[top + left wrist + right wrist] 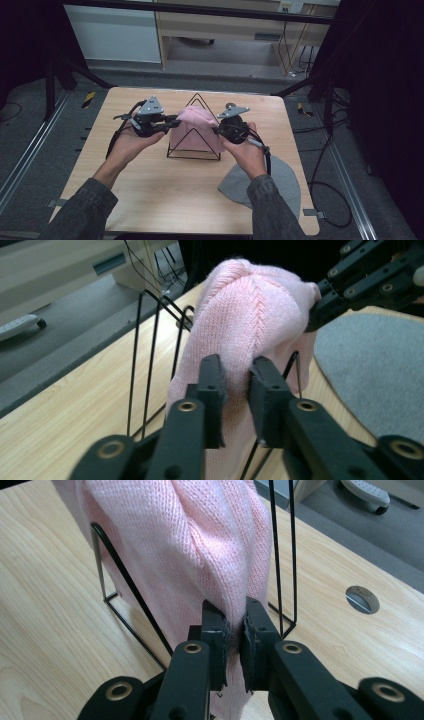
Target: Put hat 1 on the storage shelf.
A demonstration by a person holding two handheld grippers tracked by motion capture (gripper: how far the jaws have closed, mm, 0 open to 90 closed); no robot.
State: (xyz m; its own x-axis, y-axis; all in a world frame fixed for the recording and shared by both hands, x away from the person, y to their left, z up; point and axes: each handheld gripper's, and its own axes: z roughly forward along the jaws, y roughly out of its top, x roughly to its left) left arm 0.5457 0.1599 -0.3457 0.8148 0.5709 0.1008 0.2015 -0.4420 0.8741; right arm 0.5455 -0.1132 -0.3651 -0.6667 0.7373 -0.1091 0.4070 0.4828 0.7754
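A pink knit hat [192,127] is draped over a black wire stand [194,150] with triangular ends at the middle of the wooden table [150,200]. My left gripper [172,122] comes in from the hat's left side. In the left gripper view the left gripper [235,385] pinches a fold of the hat [250,305]. My right gripper [218,129] holds the hat's right side. In the right gripper view the right gripper [234,625] is shut tight on the hat's fabric [190,540], beside the stand's wires [280,555]. The right gripper [320,310] also grips the hat's far edge in the left gripper view.
A grey hat [280,180] lies flat on the table near its front right corner, under my right forearm. A round cable hole [362,599] sits in the tabletop beyond the stand. Black frame legs and cables stand around the table on the floor.
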